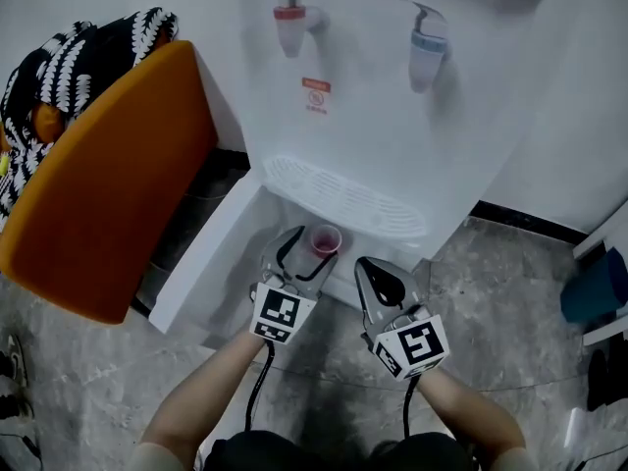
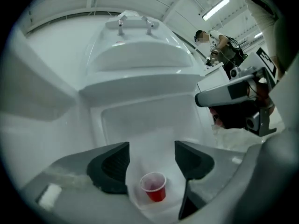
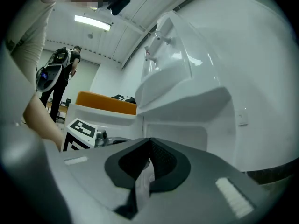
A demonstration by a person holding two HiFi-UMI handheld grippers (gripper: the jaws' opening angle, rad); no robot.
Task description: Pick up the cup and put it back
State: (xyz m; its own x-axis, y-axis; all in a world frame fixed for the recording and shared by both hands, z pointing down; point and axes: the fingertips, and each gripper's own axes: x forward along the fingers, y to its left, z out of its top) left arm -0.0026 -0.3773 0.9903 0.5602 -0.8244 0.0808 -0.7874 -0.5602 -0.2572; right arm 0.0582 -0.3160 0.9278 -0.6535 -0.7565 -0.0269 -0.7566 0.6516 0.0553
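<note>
Cup (image 2: 154, 188) stands upright on the white dispenser's lower shelf (image 2: 140, 125), untouched between the parted jaws of my left gripper (image 2: 152, 149). It looks light, thin plastic, easily crushed or tipped, so I'd pinch its mid-wall gently. My right gripper (image 3: 149, 143) is closed, empty.

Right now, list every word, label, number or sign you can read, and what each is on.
Red label on the water dispenser: print too small to read.
Left marker cube, right marker cube: black-and-white square patterns, no words.
Red cup: no print visible.
No text here is clear enough to quote.
</note>
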